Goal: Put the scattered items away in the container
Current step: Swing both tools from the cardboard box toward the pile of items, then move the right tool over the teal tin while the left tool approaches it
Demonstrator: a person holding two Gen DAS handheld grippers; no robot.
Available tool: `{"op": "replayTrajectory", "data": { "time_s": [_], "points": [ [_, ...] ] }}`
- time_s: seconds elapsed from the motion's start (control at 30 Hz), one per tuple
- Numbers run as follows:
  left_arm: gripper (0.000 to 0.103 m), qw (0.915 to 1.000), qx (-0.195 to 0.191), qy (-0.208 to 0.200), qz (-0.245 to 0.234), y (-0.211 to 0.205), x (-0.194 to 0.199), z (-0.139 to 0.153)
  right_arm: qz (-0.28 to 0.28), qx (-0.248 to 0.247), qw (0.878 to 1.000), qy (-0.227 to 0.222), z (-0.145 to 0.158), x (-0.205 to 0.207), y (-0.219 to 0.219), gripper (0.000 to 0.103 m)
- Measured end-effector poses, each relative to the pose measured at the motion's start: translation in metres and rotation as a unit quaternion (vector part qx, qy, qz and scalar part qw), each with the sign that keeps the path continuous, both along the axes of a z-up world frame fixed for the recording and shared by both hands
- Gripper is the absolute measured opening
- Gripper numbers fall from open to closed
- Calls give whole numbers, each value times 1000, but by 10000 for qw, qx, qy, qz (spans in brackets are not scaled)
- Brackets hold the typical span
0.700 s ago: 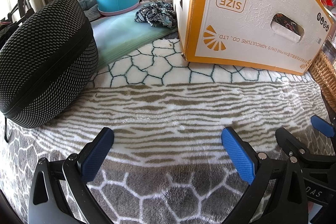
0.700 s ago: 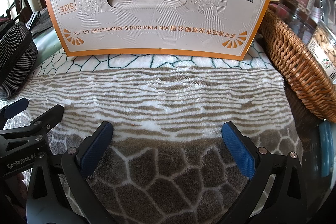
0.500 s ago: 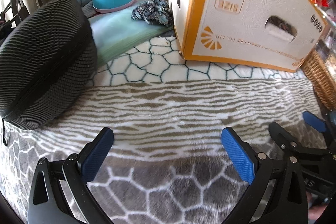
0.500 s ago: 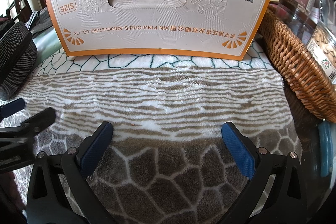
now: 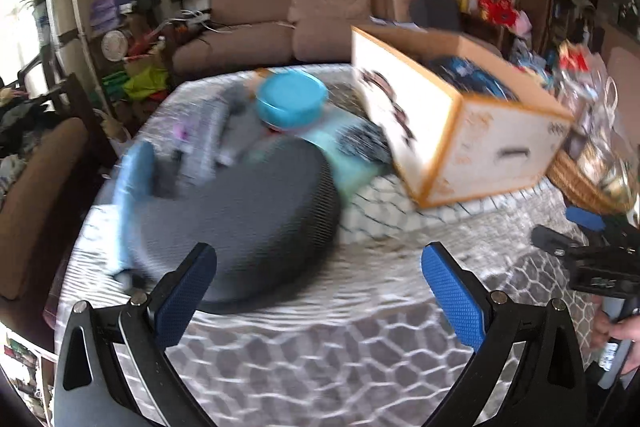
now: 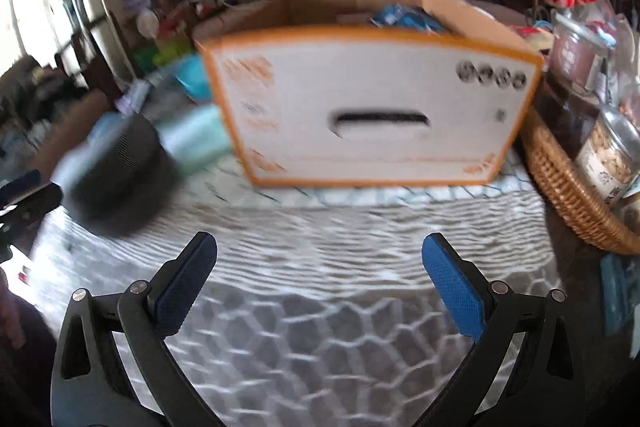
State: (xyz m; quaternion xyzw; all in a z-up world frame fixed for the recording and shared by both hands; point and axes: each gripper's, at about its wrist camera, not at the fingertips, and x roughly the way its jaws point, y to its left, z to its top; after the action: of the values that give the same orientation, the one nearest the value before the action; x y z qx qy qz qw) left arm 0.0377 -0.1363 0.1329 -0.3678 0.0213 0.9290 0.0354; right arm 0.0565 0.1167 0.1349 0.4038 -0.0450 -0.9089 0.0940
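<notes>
An orange-and-white cardboard box (image 5: 480, 131) (image 6: 372, 107) stands on the patterned blanket, with dark and blue items showing inside its top. A black mesh case (image 5: 248, 227) (image 6: 116, 179) lies left of the box. Behind the case I see a teal round container (image 5: 292, 103), a pale green pouch (image 6: 192, 135) and a light blue item (image 5: 132, 171), all blurred. My left gripper (image 5: 318, 279) is open above the blanket, just in front of the case. My right gripper (image 6: 320, 271) is open and empty, facing the box's handle side. The right gripper's fingertips (image 5: 584, 219) also show at the left view's right edge.
A wicker basket (image 6: 560, 187) with jars stands right of the box. A brown sofa (image 5: 320, 11) is behind the table, with cluttered shelves at both sides. A hand (image 5: 616, 331) holds the right gripper's handle. The patterned blanket (image 6: 320, 327) covers the near table.
Both grippers have lifted and pulled back, so the box top, sofa and room have come into view. The left view has swung toward the black case. Both stay open.
</notes>
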Motion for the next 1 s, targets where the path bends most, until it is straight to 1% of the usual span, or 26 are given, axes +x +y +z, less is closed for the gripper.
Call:
{"op": "replayTrajectory", "data": {
  "time_s": [0.1, 0.17, 0.2, 0.27, 0.33, 0.37, 0.47, 0.6, 0.73, 0.87, 1.0],
  "points": [
    [103, 9997, 4, 170, 179, -40, -5, 17, 232, -110, 9995, 161, 23, 0, -35, 103],
    [103, 9991, 86, 141, 388, -69, -14, 26, 442, -127, 9986, 258, 45, -5, -57, 103],
    [103, 9985, 181, 82, 507, -83, -20, 29, 565, -142, 9978, 314, 57, -9, -68, 103],
    [103, 9961, 478, -40, 744, -112, -33, 35, 696, -144, 9967, 388, 72, -16, -88, 103],
    [103, 9924, 773, -50, 961, -138, -44, 40, 809, -162, 9955, 461, 89, -28, -108, 103],
    [103, 9911, 834, -28, 1035, -147, -48, 41, 833, -177, 9952, 489, 95, -34, -116, 103],
    [103, 9896, 835, 18, 1173, -164, -64, 42, 924, -199, 9939, 565, 108, -62, -143, 103],
    [103, 9899, 787, 0, 1176, -175, -90, 38, 962, -213, 9936, 553, 107, -104, -173, 103],
    [103, 9911, 763, -49, 1090, -175, -117, 32, 922, -84, 9947, 442, 89, -150, -201, 103],
    [103, 9921, 722, -75, 1022, -175, -148, 24, 977, 179, 9948, 239, 61, -199, -227, 103],
    [103, 9913, 882, -88, 969, -174, -169, 11, 1062, 562, 9928, -8, 26, -244, -249, 103]
  ]
}}
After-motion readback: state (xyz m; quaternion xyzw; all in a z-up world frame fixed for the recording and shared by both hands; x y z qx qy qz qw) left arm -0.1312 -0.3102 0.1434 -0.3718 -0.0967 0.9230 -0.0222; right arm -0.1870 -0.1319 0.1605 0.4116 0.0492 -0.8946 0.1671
